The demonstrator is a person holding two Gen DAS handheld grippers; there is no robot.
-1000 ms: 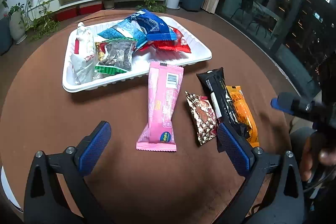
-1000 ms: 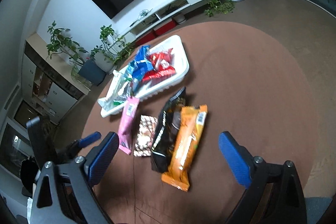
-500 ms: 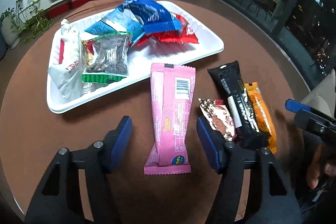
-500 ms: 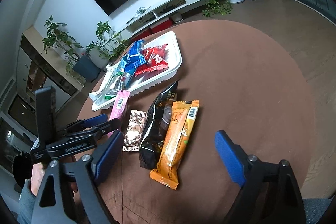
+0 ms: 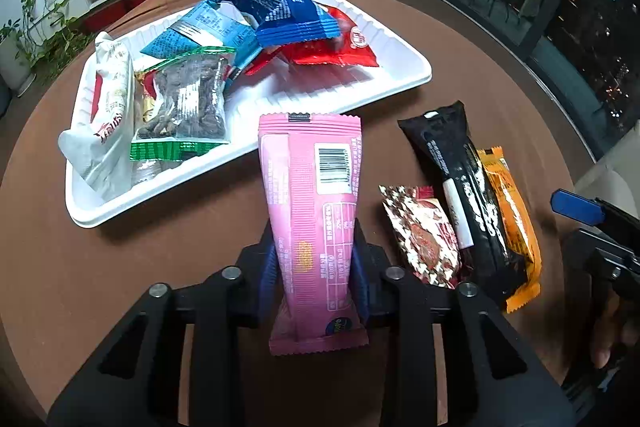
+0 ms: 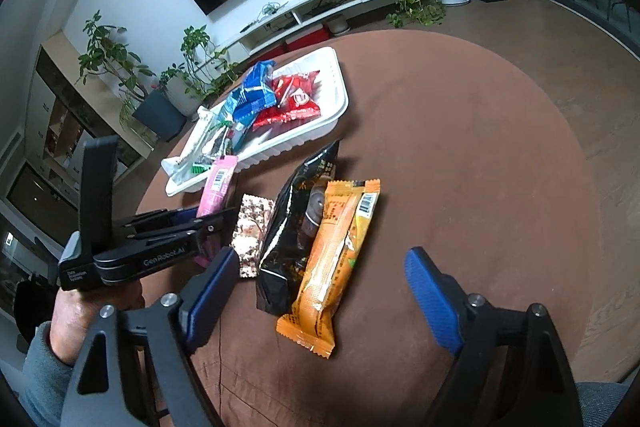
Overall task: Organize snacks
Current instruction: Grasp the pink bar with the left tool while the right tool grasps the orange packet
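Grip: left gripper [image 5: 316, 267] has just closed its fingers on the pink packet [image 5: 314, 215], which lay untouched between open pads a moment ago.
Packet: near end pinched, far end pointing at the white tray [image 5: 400, 83].
Right gripper [image 6: 316, 295]: spread wide, empty, above the orange packet [image 6: 332, 263].
Meaning: pickup secured; tray drop likely next.

Both grippers: black plastic frames, silver screws, ridged blue finger pads [image 6: 430, 301]. White "GenRobot.AI" lettering on left gripper [image 6: 208, 223] side. Bare-skinned left hand [image 6: 86, 311], grey sleeve cuff.
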